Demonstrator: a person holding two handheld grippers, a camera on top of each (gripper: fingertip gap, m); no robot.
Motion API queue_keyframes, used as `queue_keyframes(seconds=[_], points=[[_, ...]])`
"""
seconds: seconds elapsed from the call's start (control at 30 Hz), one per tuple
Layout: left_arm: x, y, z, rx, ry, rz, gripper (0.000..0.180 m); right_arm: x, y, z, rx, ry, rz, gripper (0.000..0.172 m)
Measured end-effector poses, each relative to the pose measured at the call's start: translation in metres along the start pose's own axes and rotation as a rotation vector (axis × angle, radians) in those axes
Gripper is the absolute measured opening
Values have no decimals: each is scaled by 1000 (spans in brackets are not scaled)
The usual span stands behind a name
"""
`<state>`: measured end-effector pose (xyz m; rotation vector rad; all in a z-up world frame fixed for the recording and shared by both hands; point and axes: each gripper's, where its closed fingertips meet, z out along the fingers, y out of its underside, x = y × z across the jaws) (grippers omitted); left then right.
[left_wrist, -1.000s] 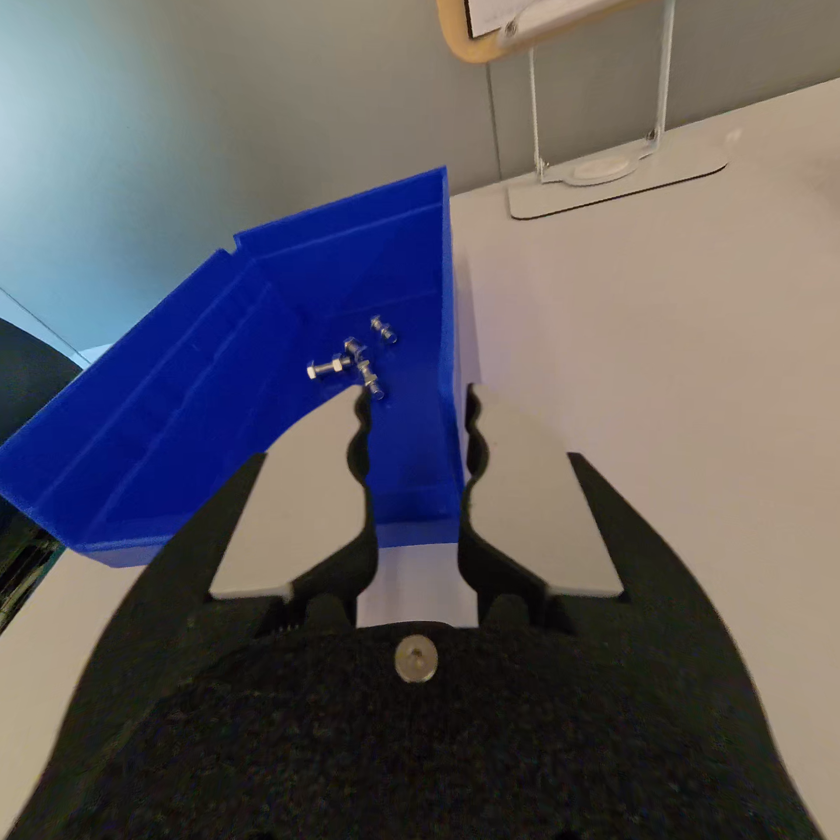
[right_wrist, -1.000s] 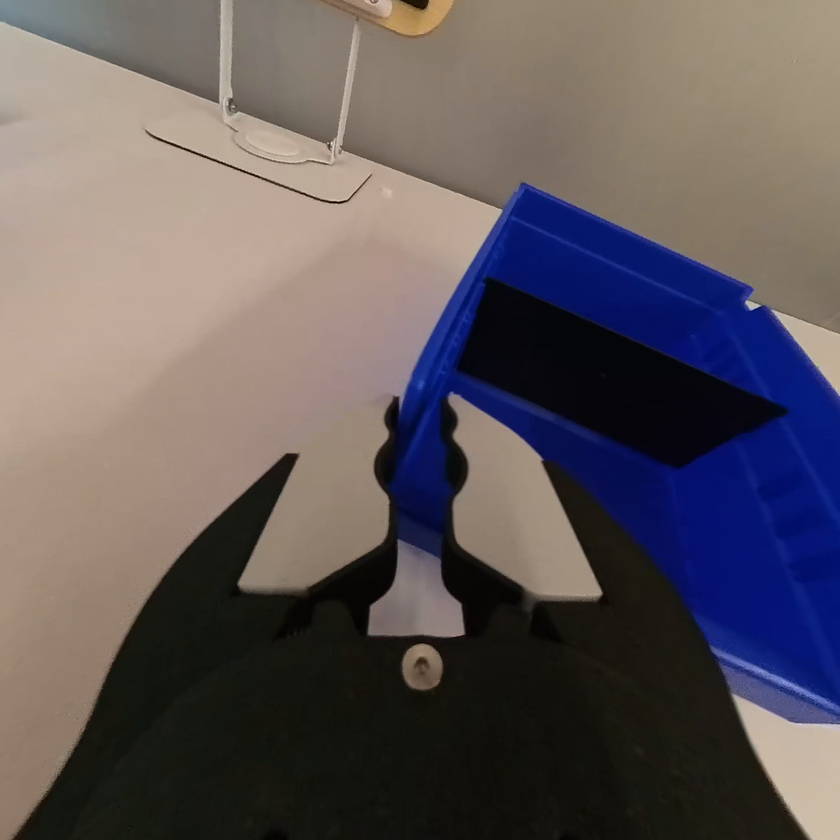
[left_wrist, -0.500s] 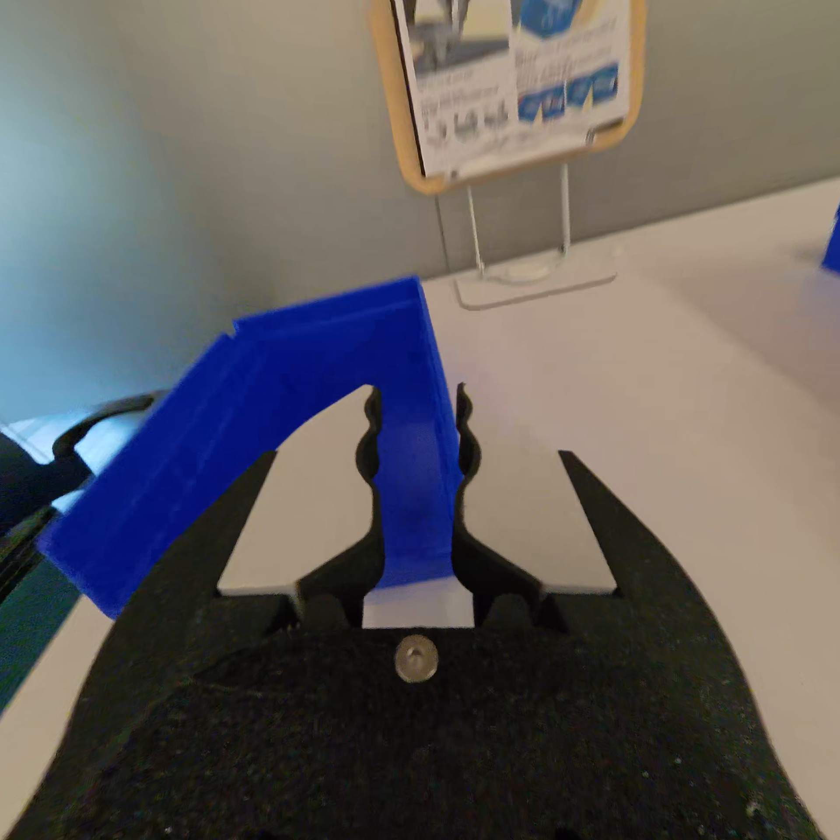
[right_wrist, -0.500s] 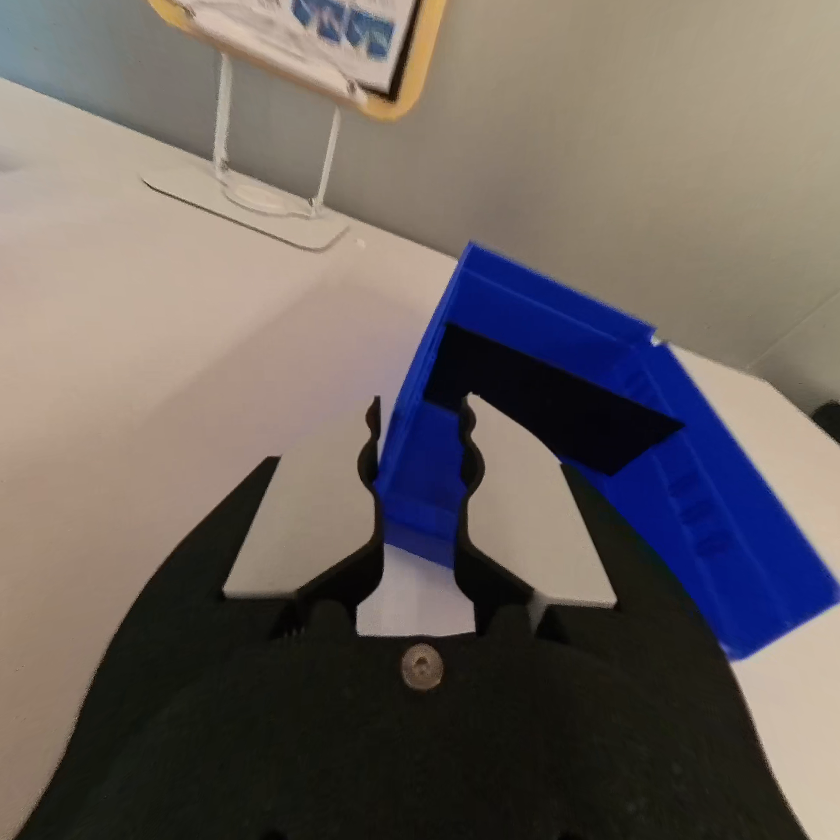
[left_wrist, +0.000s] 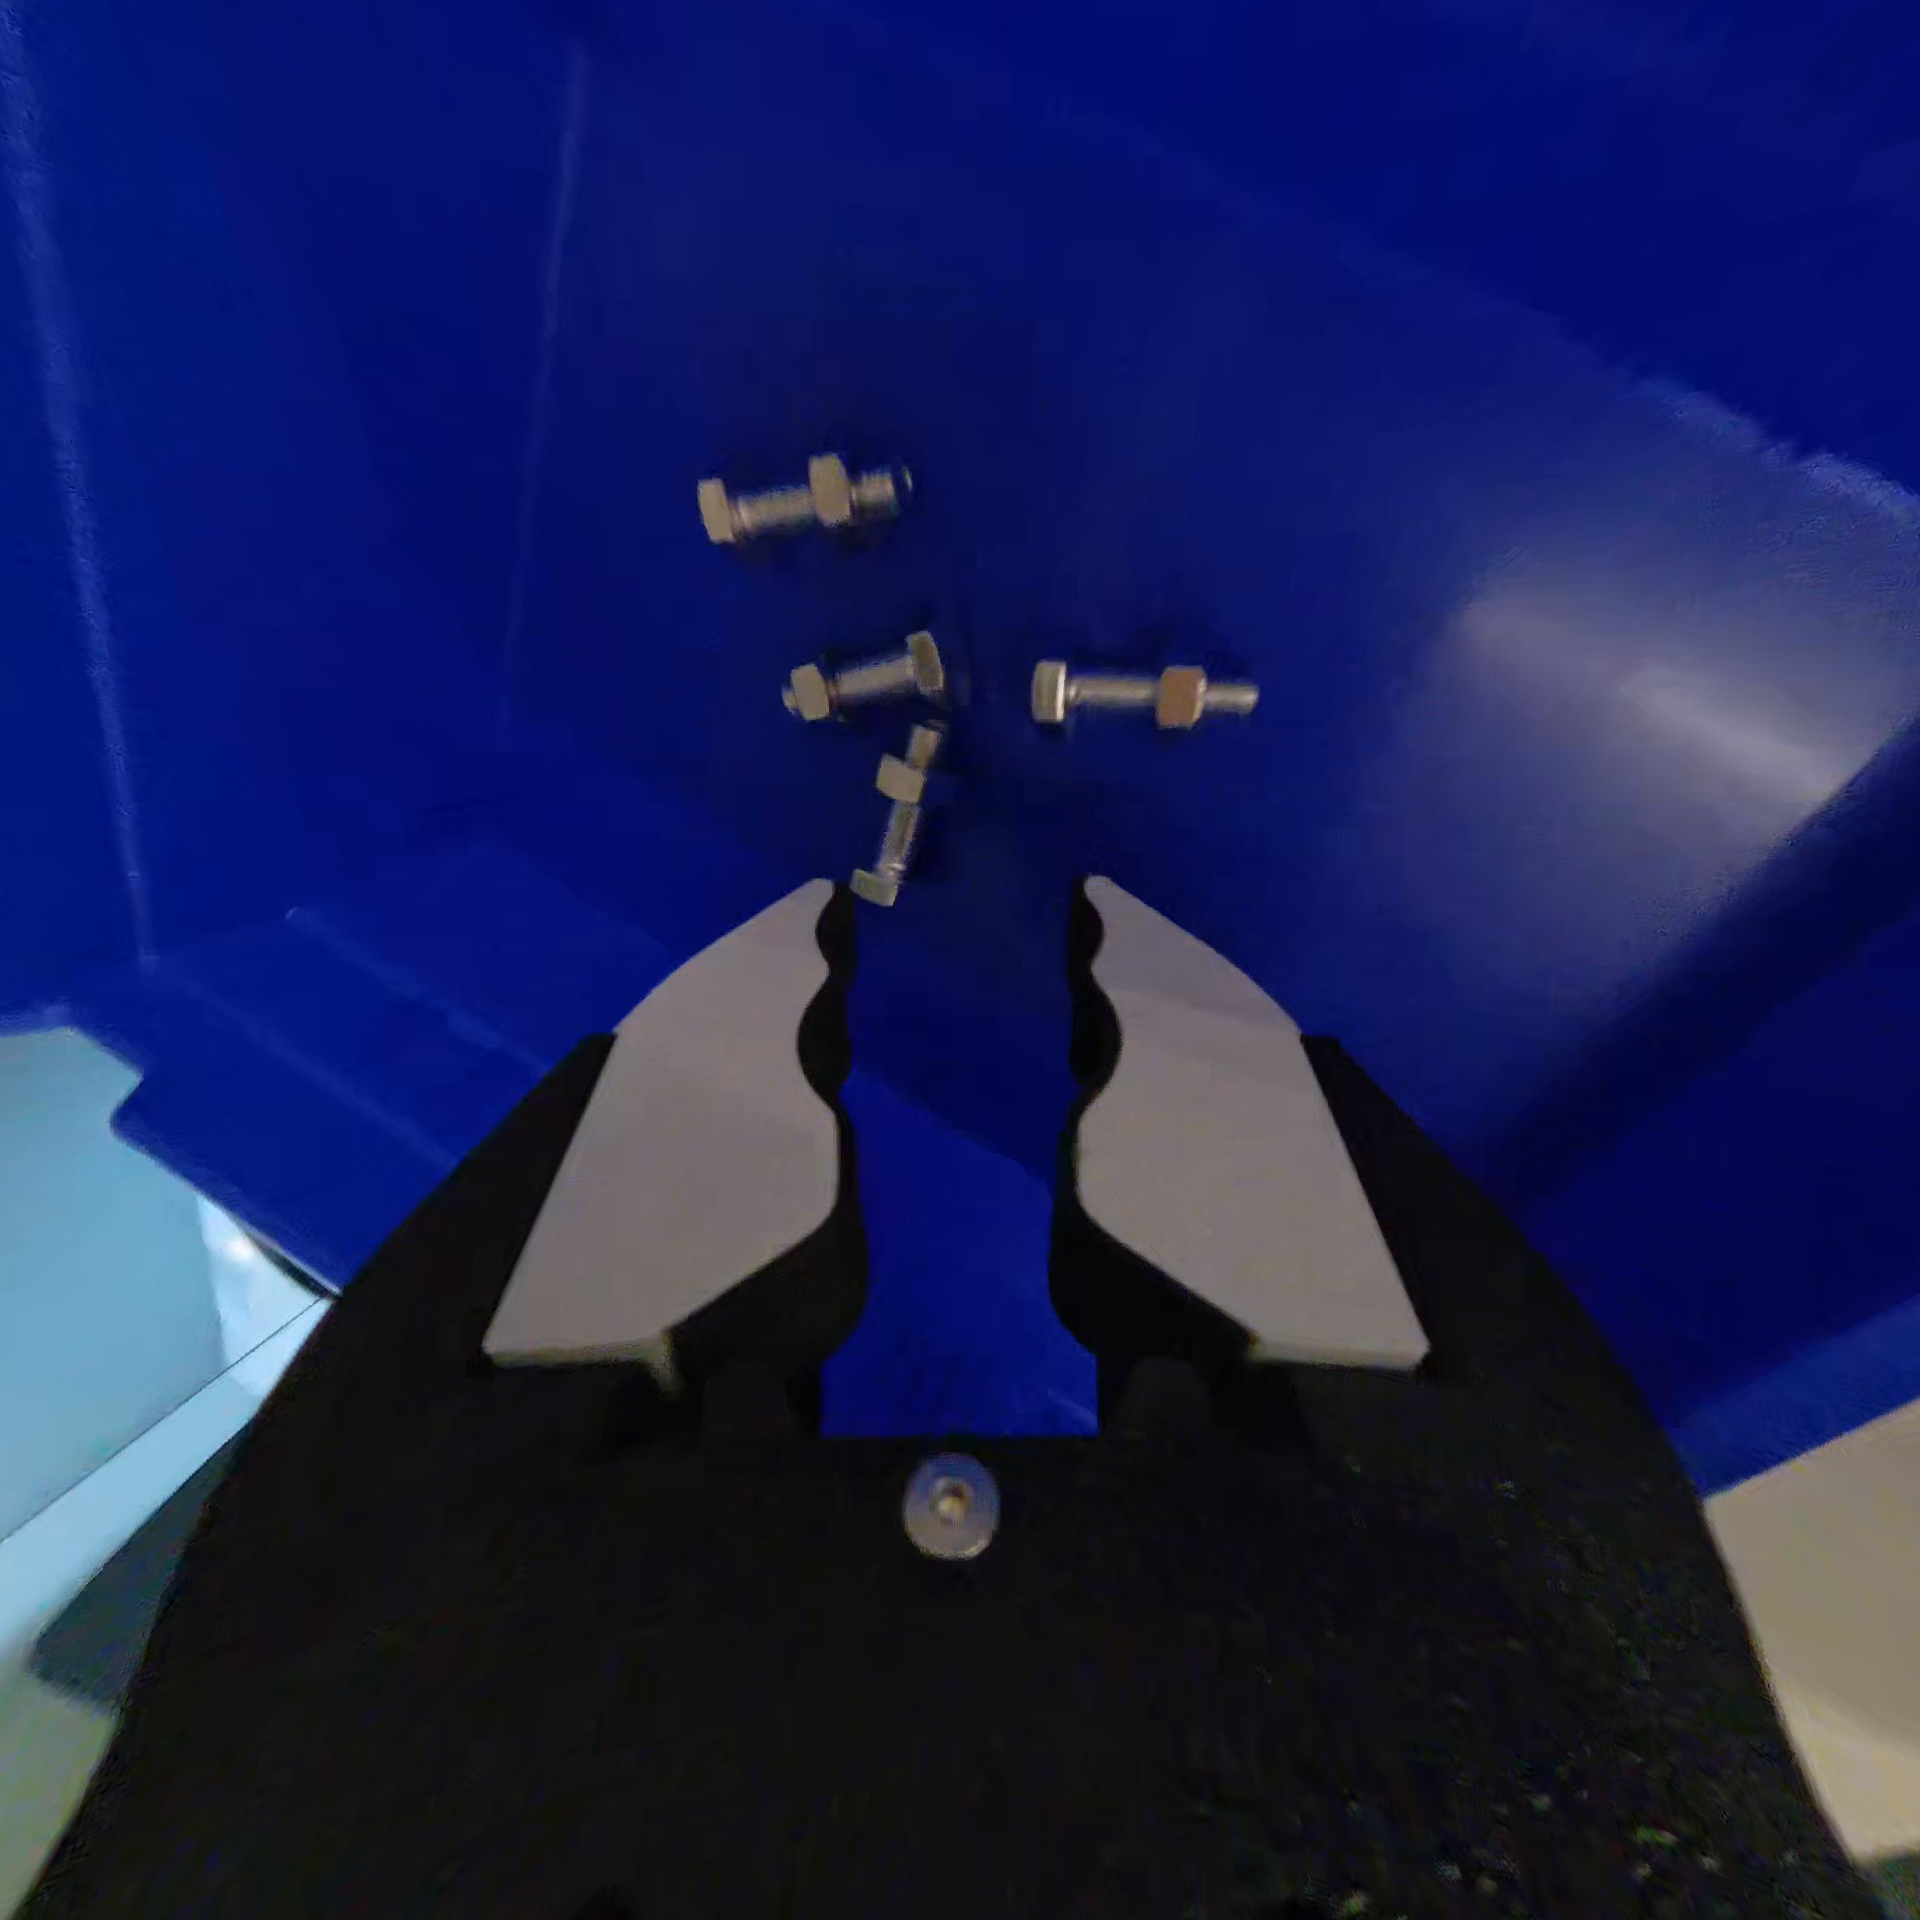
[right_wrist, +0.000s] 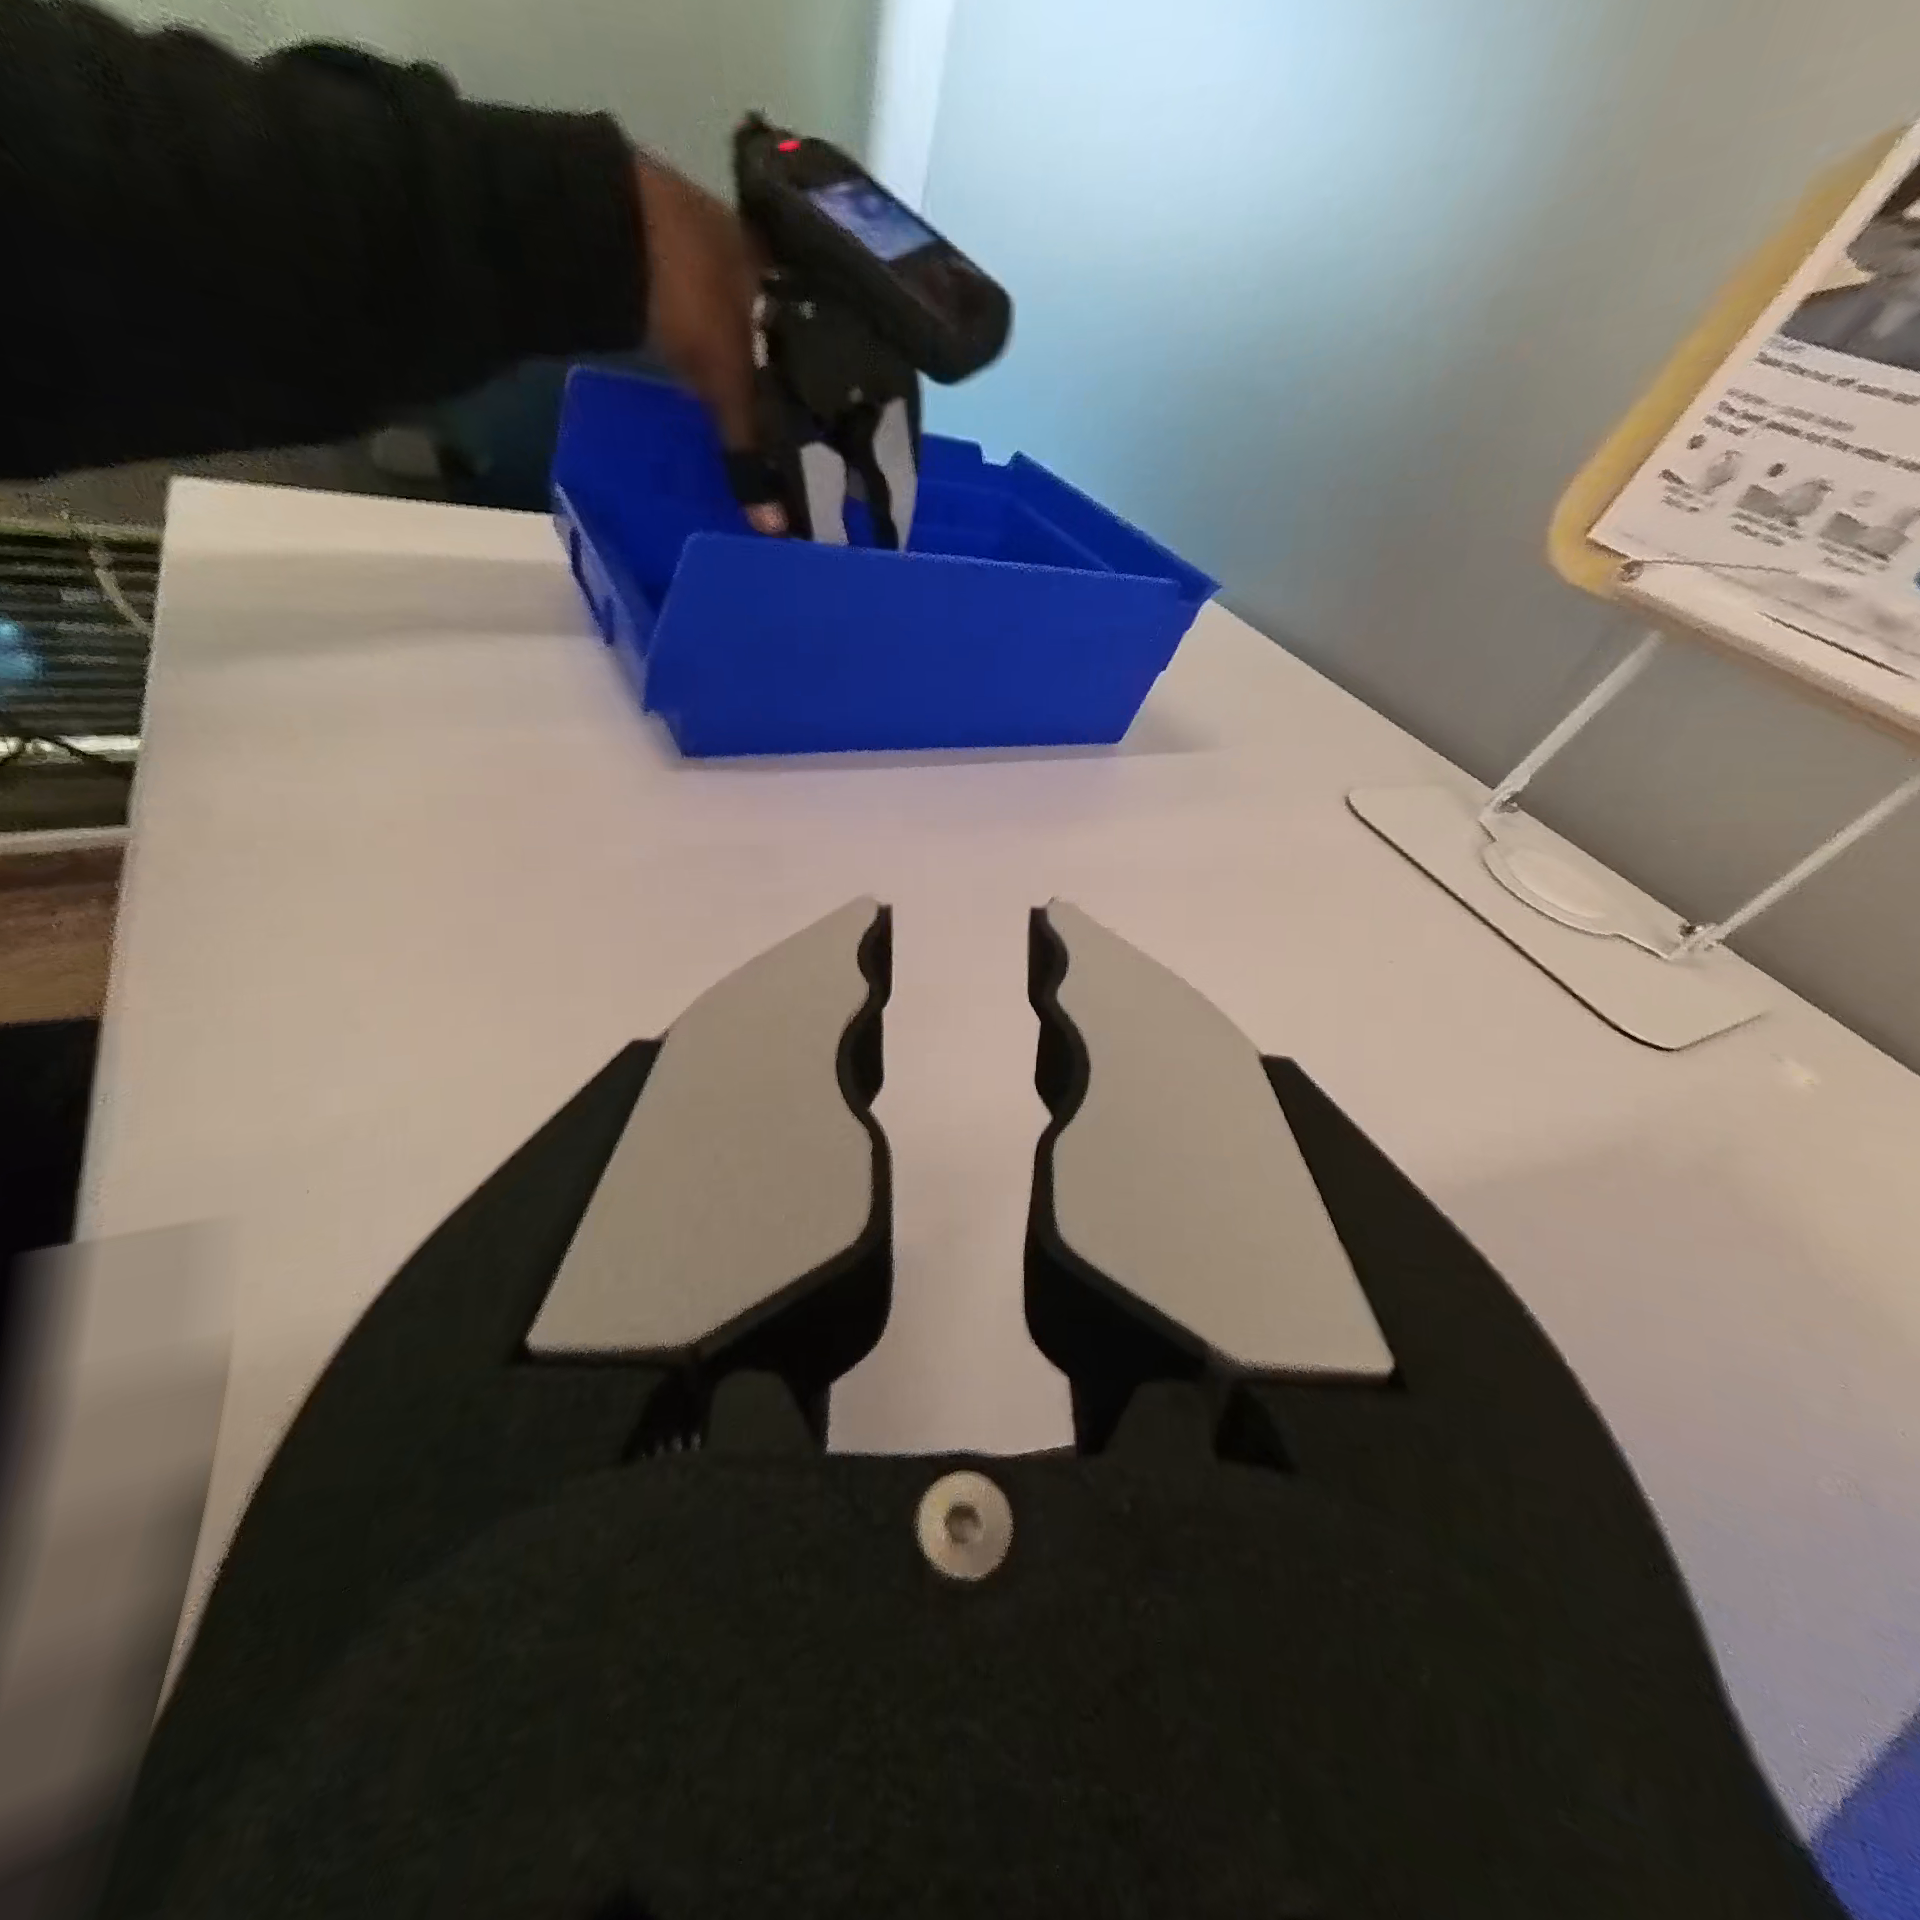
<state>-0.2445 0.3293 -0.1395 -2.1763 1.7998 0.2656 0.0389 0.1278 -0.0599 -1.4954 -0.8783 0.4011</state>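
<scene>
**Open claw hangs over loose bolts in blue bin**

The left gripper (left_wrist: 956, 894) reaches down inside a blue plastic bin (left_wrist: 416, 520), its jaws apart and holding nothing. Four small steel bolts, each with a nut threaded on, lie scattered on the bin floor. The nearest bolt (left_wrist: 899, 816) lies lengthwise just ahead of the left fingertip (left_wrist: 810, 914), its head almost at the tip; whether they touch cannot be told. Two more, a short bolt (left_wrist: 868, 681) and a longer bolt (left_wrist: 1143, 694), lie just beyond, and the farthest bolt (left_wrist: 805, 511) sits behind them.

The right gripper (right_wrist: 961, 914) hovers over the bare white table (right_wrist: 416, 935), well apart from the bin, its jaws also parted and empty. A sign stand (right_wrist: 1558, 894) sits to its right.

The likely hazard: the nearest bolt sits off-centre, beside one finger, not between the two, so closing jaws could nudge it aside or roll it. The bolts are small and round-shanked, and a pinch on the threads could slip.
</scene>
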Motion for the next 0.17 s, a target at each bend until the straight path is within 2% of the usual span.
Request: queue_keyframes(seconds=[0.07,0.17], points=[[-3,7,8,-112,28,37,39,-5,7,5,-17,-10,-31,24],[-8,10,14,-195,51,61,38,-14,16,8,-29,-35,-48,24]])
